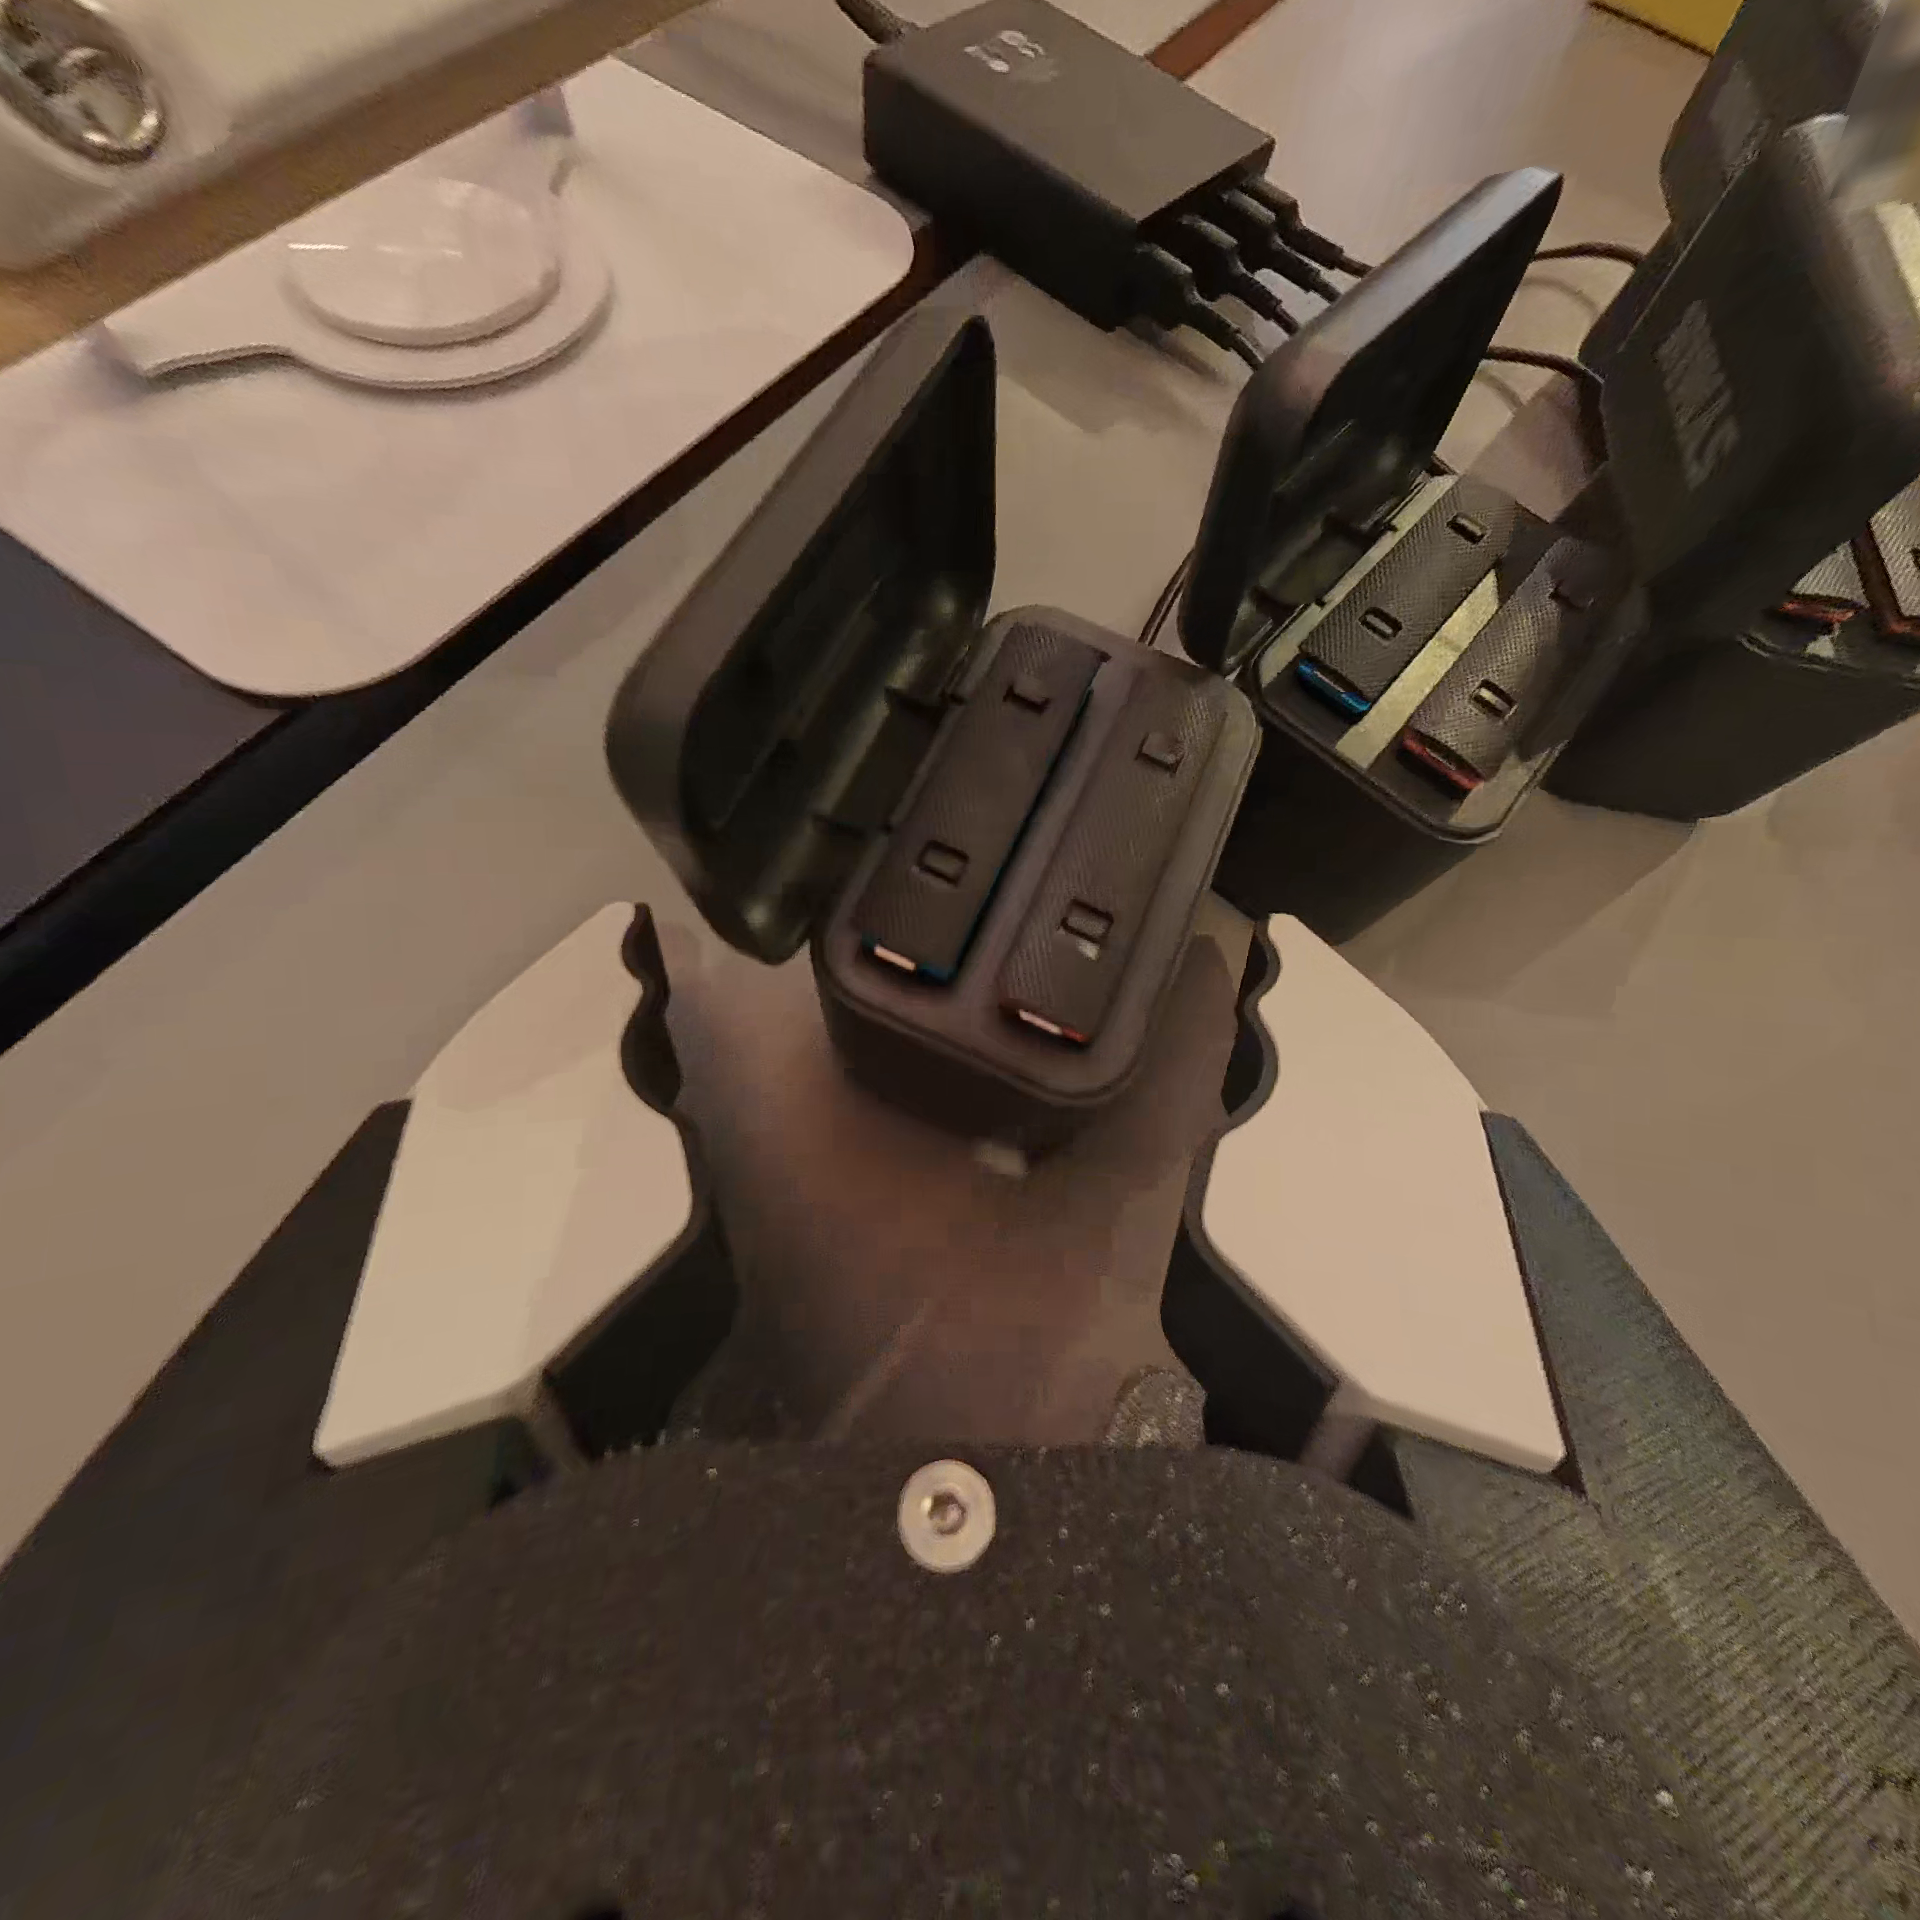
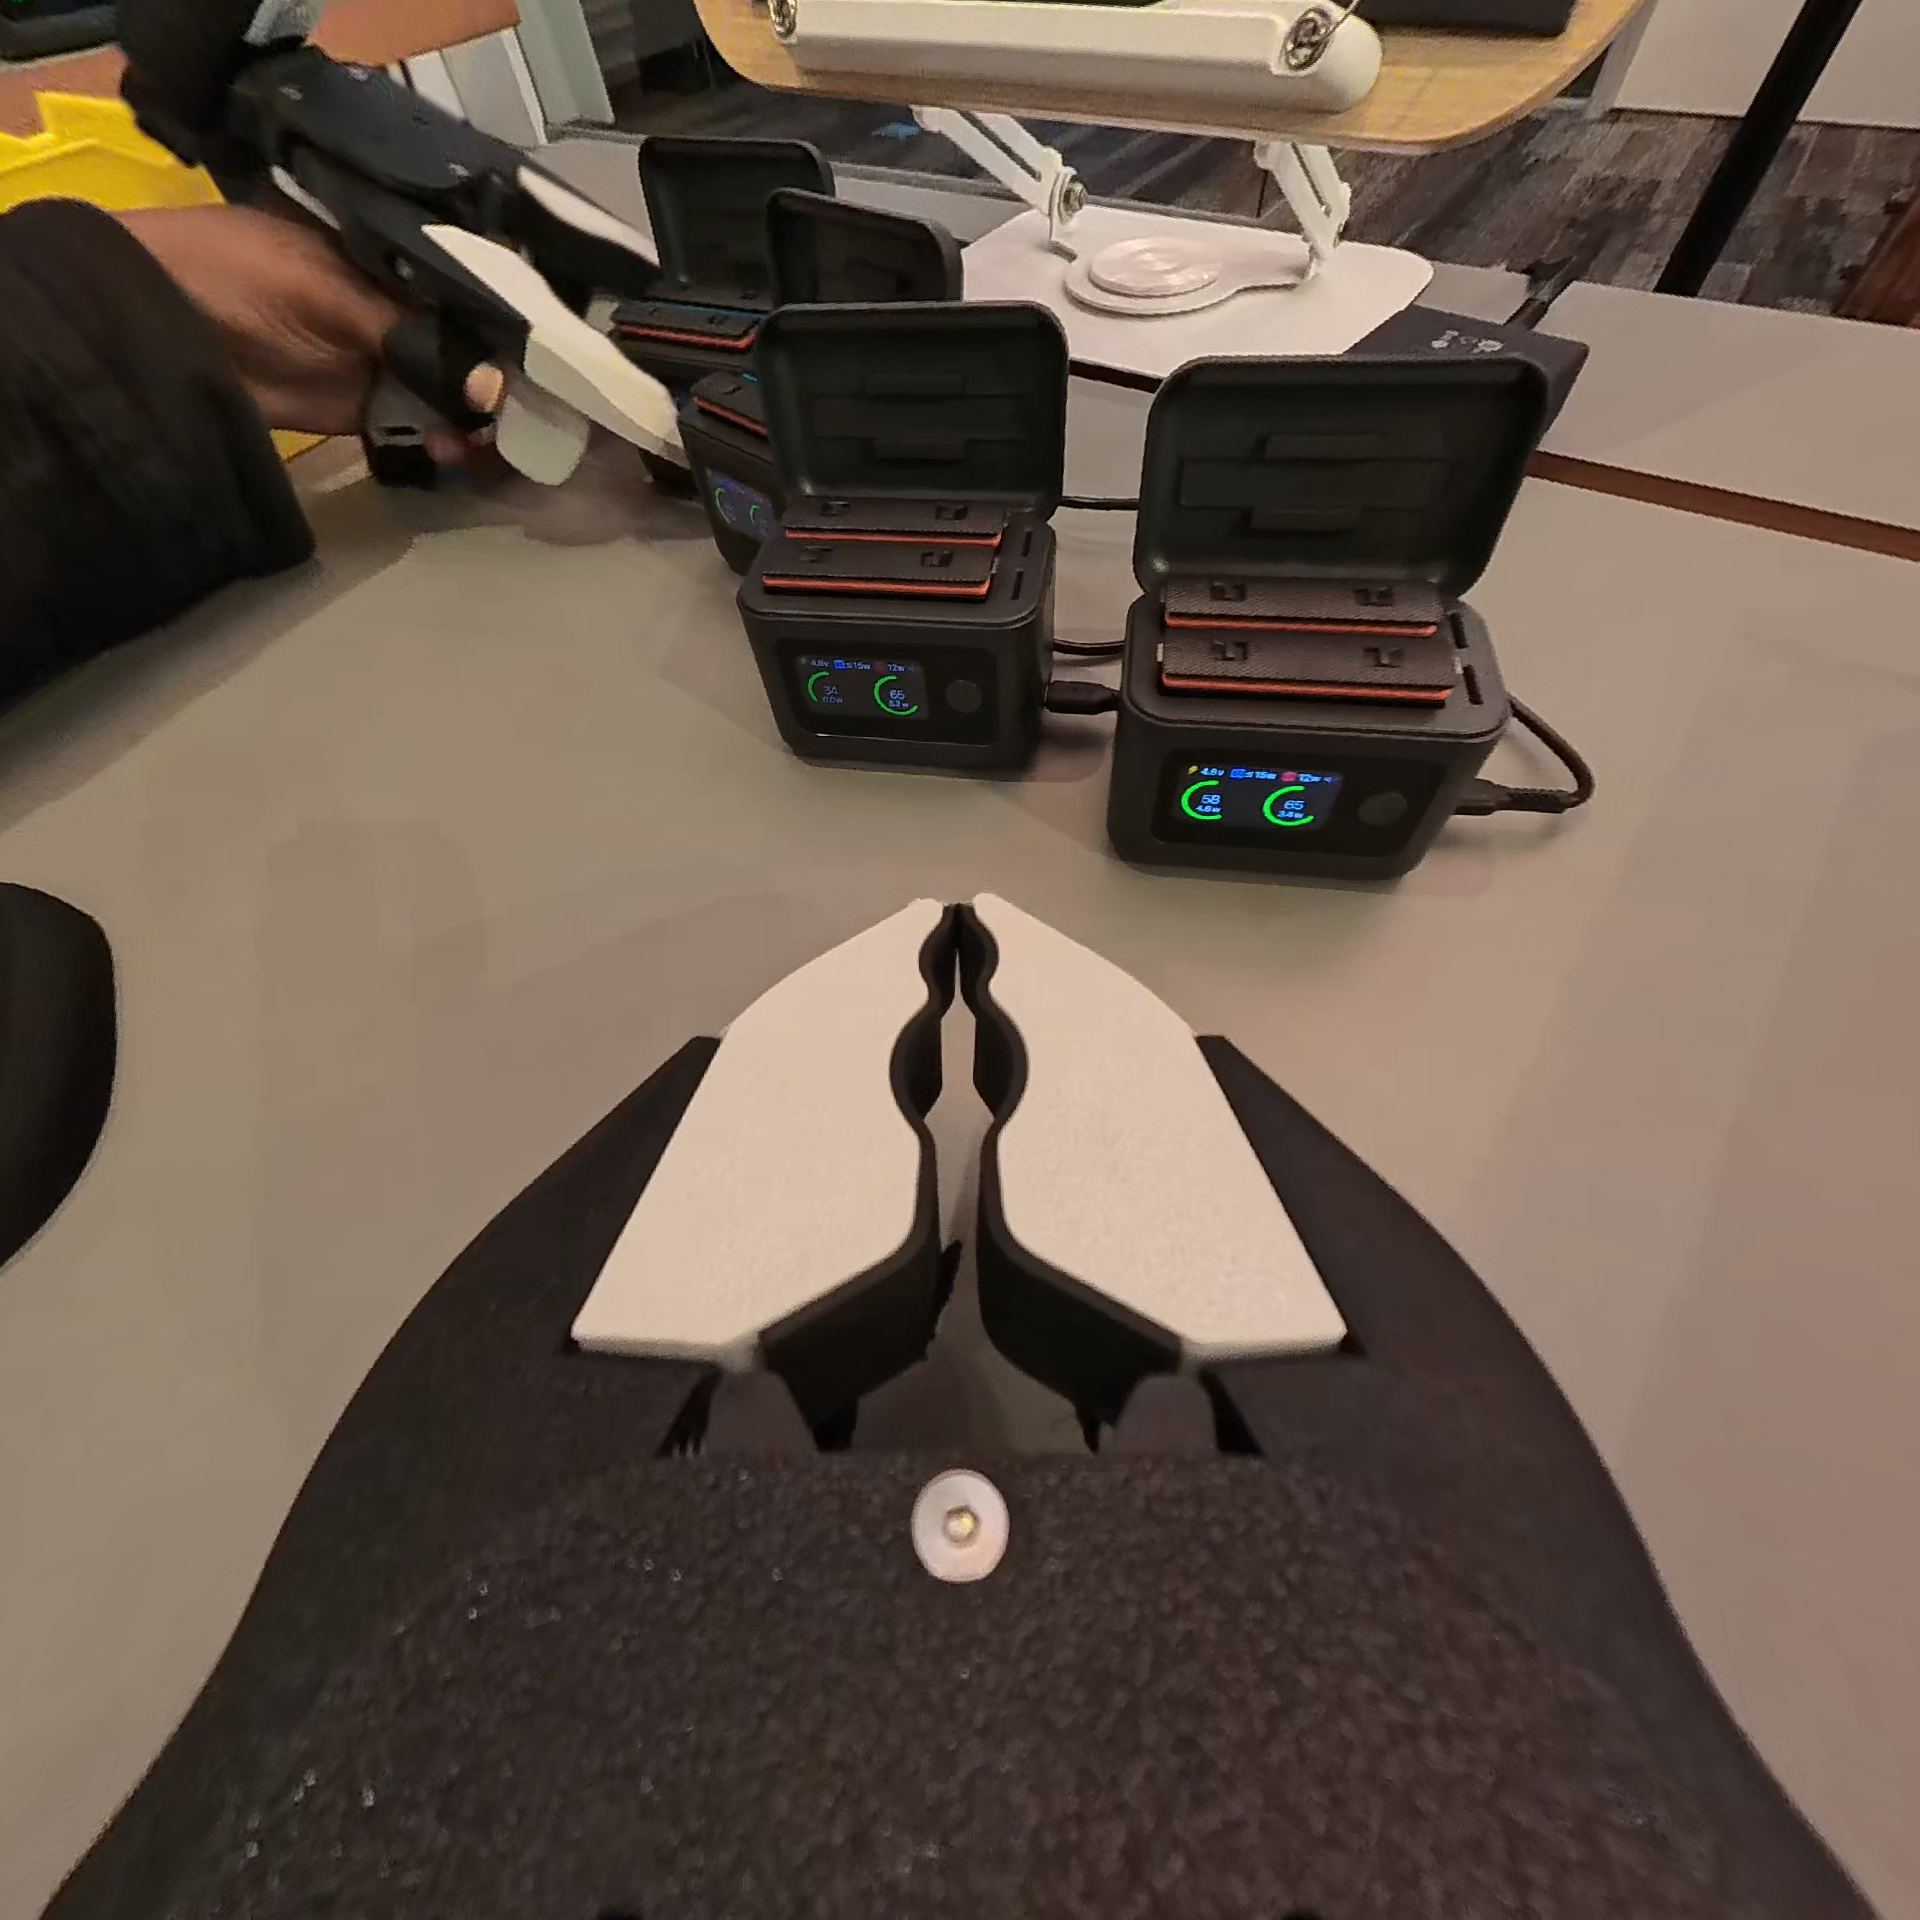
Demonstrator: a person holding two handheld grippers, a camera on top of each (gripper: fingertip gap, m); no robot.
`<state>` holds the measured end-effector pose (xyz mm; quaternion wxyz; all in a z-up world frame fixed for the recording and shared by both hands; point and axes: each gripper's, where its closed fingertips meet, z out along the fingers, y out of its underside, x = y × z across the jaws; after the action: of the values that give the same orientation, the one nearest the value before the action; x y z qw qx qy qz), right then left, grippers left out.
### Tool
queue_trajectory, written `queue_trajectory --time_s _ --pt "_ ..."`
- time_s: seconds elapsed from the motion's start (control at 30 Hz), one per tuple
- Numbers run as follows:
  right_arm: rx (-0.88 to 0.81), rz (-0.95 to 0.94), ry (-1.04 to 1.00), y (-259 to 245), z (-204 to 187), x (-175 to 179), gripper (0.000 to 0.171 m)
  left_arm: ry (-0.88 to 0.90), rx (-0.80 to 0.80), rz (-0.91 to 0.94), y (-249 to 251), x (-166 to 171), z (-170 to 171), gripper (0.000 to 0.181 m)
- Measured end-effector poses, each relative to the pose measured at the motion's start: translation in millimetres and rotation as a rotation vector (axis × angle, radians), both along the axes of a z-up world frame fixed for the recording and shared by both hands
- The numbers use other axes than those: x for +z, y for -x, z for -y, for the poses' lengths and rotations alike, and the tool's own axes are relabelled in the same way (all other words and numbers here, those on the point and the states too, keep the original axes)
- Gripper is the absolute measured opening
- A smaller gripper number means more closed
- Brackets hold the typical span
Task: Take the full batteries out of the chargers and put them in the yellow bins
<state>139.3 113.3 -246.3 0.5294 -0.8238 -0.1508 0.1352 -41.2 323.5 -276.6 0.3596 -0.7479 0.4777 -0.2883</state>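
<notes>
In the left wrist view my left gripper [image 1: 948, 925] is open, its white fingers [image 1: 540, 1143] on either side of the near end of a black charger [image 1: 1039, 1039]. The charger's lid [image 1: 831, 644] is up, and two black batteries [image 1: 966, 810] sit in it. A second open charger [image 1: 1382, 727] with batteries stands behind it on the right. My right gripper [image 2: 961, 912] is shut and empty, low over the grey table. It faces two open chargers [image 2: 904, 665] [image 2: 1309, 748] with lit screens and orange-edged batteries. A yellow bin [image 2: 94, 166] is at the far left.
A hand holds the left gripper [image 2: 644, 353] by two more open chargers [image 2: 727, 312] at the back left. A black power hub [image 1: 1060, 135] with several cables and a white stand base [image 2: 1153, 270] lie behind. A dark sleeve [image 2: 125, 416] fills the left edge.
</notes>
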Motion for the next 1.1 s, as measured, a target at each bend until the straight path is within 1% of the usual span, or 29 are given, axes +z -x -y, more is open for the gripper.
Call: queue_trajectory --time_s 0.07,0.13,0.2,0.23,0.27,0.47,0.53,0.77,0.87,0.93,1.1 --pt "0.008 0.004 0.008 1 0 -2 0.0 0.011 -0.036 -0.005 -5 -1 -3 0.097" --pt "0.016 0.01 0.011 2 1 -3 0.0 0.042 -0.086 -0.003 -8 -3 1 0.085" --pt "0.023 0.019 0.014 3 1 -4 0.0 0.069 -0.102 0.002 -8 -3 3 0.081" --pt "0.026 0.024 0.016 3 1 -5 0.0 0.078 -0.124 0.002 -7 -3 8 0.069" --pt "0.029 0.026 0.018 3 1 -5 0.0 0.067 -0.124 -0.003 -6 -3 9 0.066" --pt "0.055 0.047 0.021 8 4 -6 0.0 0.046 -0.087 -0.012 6 -4 28 0.065" --pt "0.064 0.056 0.021 9 5 -7 0.0 0.073 -0.082 -0.006 10 -4 38 0.064" --pt "0.103 0.066 0.027 16 9 -8 0.0 0.096 -0.121 0.004 15 -3 68 0.064" --pt "0.116 0.077 0.029 18 10 -9 0.0 0.103 -0.17 0.005 14 -3 84 0.064" --pt "0.124 0.082 0.032 20 10 -10 0.0 0.093 -0.169 0.002 15 -3 86 0.063" --pt "0.134 0.092 0.034 21 11 -11 0.0 0.085 -0.11 0.005 18 -3 78 0.063"
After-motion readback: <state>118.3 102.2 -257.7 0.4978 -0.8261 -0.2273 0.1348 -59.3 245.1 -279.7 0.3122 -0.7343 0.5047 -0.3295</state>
